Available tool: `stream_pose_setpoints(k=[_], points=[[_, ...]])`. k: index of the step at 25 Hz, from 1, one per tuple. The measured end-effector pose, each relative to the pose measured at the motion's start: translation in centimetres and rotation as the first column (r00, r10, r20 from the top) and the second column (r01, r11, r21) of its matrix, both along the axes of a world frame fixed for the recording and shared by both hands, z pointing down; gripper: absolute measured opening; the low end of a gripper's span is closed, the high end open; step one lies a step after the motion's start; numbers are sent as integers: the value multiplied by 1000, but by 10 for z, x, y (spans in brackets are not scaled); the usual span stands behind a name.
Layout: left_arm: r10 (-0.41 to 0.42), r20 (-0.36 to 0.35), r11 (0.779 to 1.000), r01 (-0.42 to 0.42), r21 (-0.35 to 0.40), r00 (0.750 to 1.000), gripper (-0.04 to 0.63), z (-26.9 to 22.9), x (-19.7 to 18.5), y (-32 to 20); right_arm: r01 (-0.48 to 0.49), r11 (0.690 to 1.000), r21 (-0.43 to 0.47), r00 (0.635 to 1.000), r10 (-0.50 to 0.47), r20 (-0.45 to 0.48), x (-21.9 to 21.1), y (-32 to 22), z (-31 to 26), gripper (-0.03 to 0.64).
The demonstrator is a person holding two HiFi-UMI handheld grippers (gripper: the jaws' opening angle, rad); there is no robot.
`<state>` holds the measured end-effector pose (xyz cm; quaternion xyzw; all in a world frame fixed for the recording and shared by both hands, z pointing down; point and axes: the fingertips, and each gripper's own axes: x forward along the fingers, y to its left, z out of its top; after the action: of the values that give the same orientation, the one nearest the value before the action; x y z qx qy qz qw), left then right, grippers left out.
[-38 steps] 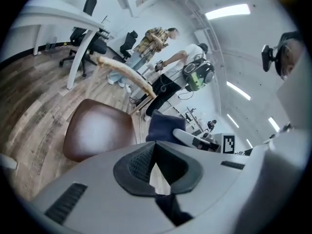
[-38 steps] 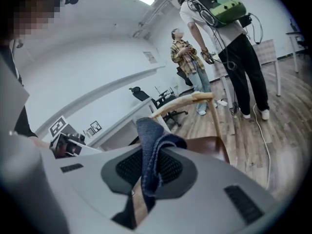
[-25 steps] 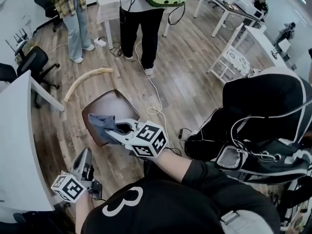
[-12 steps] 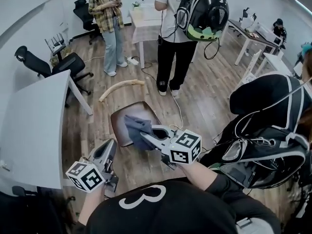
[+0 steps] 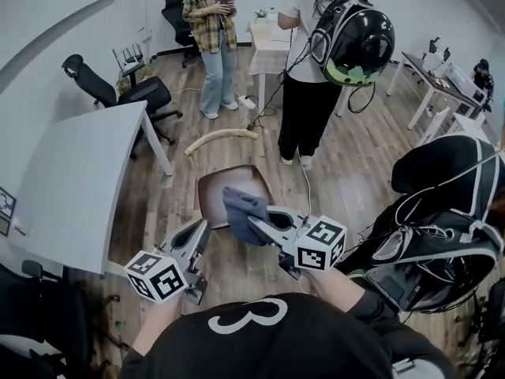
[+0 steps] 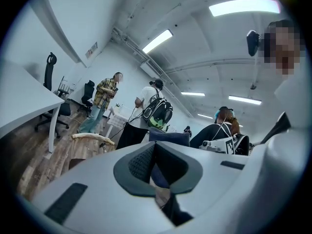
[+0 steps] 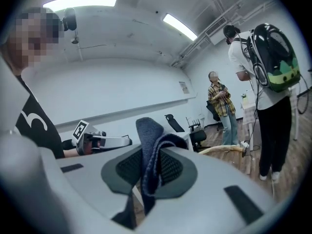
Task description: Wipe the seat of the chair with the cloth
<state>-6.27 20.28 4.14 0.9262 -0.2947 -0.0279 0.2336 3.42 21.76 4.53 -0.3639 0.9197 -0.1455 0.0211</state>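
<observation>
The chair has a brown seat [image 5: 215, 194] and a curved pale wooden backrest [image 5: 221, 138] and stands on the wood floor. A blue-grey cloth [image 5: 242, 204] lies over the seat's near right corner, and my right gripper [image 5: 254, 221] is shut on it. In the right gripper view the cloth [image 7: 147, 150] stands folded between the pads; whether it touches the seat I cannot tell. My left gripper [image 5: 201, 230] hovers at the seat's near left edge, shut with nothing in it. The left gripper view shows the cloth [image 6: 169, 136] past the closed jaws, and the backrest [image 6: 91, 138] to the left.
A white table [image 5: 71, 172] runs along the left, with black office chairs [image 5: 118, 85] behind it. Two people [image 5: 215, 38] [image 5: 312, 93] stand just beyond the chair, one wearing a backpack. A cable [image 5: 306, 181] trails on the floor. A black backpack [image 5: 442, 219] fills the right.
The head view has tilted up and drawn back. My right gripper has carried the cloth from the seat's near left toward its near right corner. The left gripper has risen closer to the seat.
</observation>
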Motion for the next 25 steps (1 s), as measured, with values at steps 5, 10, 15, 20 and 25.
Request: stream_pose_setpoints(k=[5, 10, 15, 20, 25], points=[[-10, 4, 1000, 10, 5, 1000, 12, 16, -11, 22, 16, 1000, 4, 1000, -16, -3, -12, 22, 18, 52], [-18, 10, 1000, 18, 10, 1000, 12, 18, -5, 33, 31, 1000, -6, 999, -31, 9, -10, 33, 26, 52], [-18, 12, 1000, 18, 7, 1000, 12, 10, 1, 35, 35, 999, 0, 999, -35, 23, -4, 34, 15, 52], [-23, 9, 1000, 23, 2, 1000, 12, 12, -6, 30, 36, 999, -3, 999, -36, 26, -10, 31, 17, 52], [-21, 14, 1000, 21, -6, 1000, 12, 15, -7, 29, 34, 999, -14, 999, -33, 25, -9, 31, 21, 52]])
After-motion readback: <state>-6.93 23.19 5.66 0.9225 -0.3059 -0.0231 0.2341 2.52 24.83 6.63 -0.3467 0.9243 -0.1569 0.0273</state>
